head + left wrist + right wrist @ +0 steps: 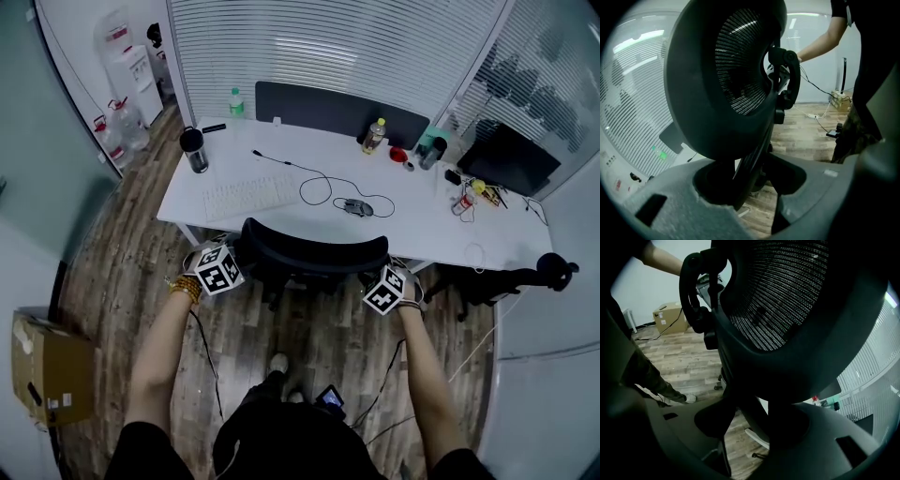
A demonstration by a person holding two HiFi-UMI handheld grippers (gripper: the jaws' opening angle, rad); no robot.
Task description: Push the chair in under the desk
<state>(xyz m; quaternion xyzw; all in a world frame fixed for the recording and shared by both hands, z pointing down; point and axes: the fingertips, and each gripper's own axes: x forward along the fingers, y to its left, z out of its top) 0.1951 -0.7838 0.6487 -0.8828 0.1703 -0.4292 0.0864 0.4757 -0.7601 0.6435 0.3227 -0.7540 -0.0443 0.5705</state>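
Observation:
A black mesh office chair (pixel 314 251) stands at the near edge of the white desk (pixel 281 159), its backrest towards me and its seat partly under the desktop. My left gripper (pixel 238 257) holds the backrest's left end and my right gripper (pixel 377 270) its right end. In the left gripper view the backrest (pixel 726 79) fills the picture, and its rim runs down between the jaws of my left gripper (pixel 747 180). The right gripper view shows the same from the other side: the mesh back (pixel 787 301) with its rim between the jaws of my right gripper (pixel 750 420).
On the desk lie a keyboard (pixel 248 197), a corded mouse (pixel 357 207), a black flask (pixel 195 150) and bottles near the dark monitor (pixel 342 111). A second black chair (pixel 497 281) stands at the right. A cardboard box (pixel 52 366) sits on the wooden floor at left.

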